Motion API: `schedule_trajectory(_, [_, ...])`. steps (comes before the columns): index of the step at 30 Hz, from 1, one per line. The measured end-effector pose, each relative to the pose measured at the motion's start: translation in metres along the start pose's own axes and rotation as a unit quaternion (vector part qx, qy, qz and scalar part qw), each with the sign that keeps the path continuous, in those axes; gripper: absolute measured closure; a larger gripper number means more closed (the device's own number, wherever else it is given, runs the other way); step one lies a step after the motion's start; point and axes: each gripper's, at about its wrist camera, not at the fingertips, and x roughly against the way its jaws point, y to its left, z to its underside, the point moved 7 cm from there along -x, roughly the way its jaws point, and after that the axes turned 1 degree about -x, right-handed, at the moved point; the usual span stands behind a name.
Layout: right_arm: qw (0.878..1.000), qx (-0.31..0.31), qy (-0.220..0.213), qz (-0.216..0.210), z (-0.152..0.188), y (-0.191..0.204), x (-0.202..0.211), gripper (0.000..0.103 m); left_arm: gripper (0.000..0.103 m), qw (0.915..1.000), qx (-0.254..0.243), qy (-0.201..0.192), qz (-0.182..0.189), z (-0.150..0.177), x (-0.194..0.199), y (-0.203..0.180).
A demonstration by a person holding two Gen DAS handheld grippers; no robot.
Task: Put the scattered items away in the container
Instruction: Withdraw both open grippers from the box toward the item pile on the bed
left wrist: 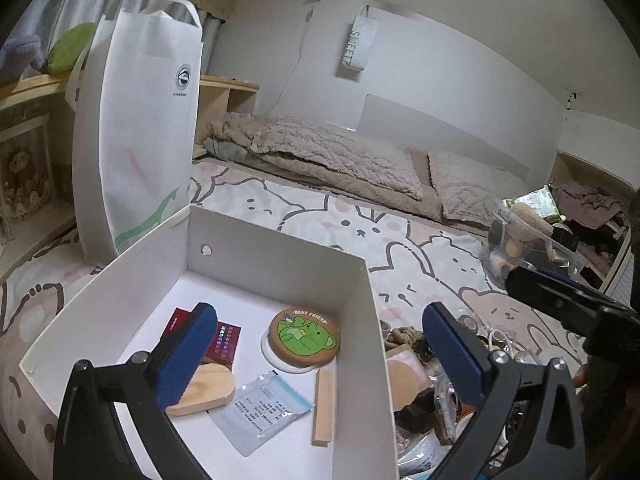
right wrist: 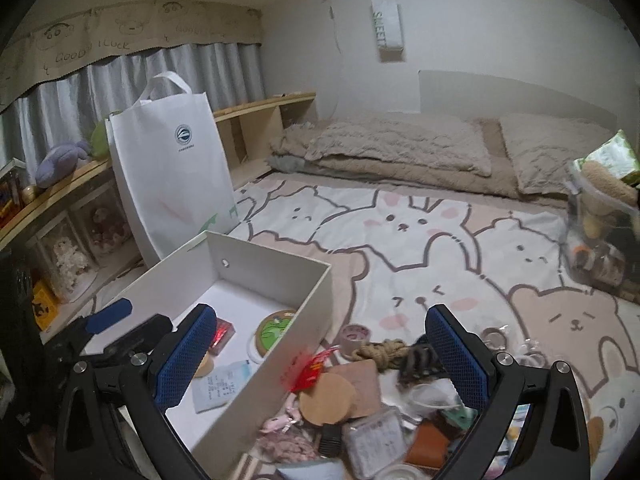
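From my left wrist, my left hand-held gripper [left wrist: 320,352] hangs spread wide and empty over the near end of the white box [left wrist: 276,252]. The box already holds a green bear coaster [left wrist: 304,336], a wooden stick [left wrist: 323,408] along its right wall, a paper sachet [left wrist: 260,408], a rounded wooden piece [left wrist: 208,388] and a dark red packet [left wrist: 224,340]. The scattered pile [left wrist: 420,364] lies outside, just right of that wall, and my right hand-held gripper [left wrist: 568,300] reaches in from the far right above it

From my right wrist, my right hand-held gripper [right wrist: 320,360] is also spread and empty, with the pile directly ahead and below between its fingers: a round cork coaster [right wrist: 326,398] beside the box wall, a red wrapper [right wrist: 308,372] touching that wall, a coil of rope [right wrist: 380,352] farther off. I judge the right is the nearer one to pick; the box [right wrist: 280,256] lies to its left, its long axis running away from me and to the right
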Motion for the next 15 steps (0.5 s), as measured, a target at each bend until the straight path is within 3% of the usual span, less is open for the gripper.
schedule_trajectory(8, [0.998, 0.019, -0.024, 0.051, 0.007, -0.029, 0.029, 0.0, 0.0, 0.9999, -0.007, -0.011, 0.0, -0.002, 0.006, -0.01])
schedule_trajectory(15, [0.997, 0.001, -0.041, 0.073, 0.015, -0.059, 0.052, 0.0, 0.0, 0.9997, -0.019, -0.014, 0.0, -0.003, 0.008, -0.019])
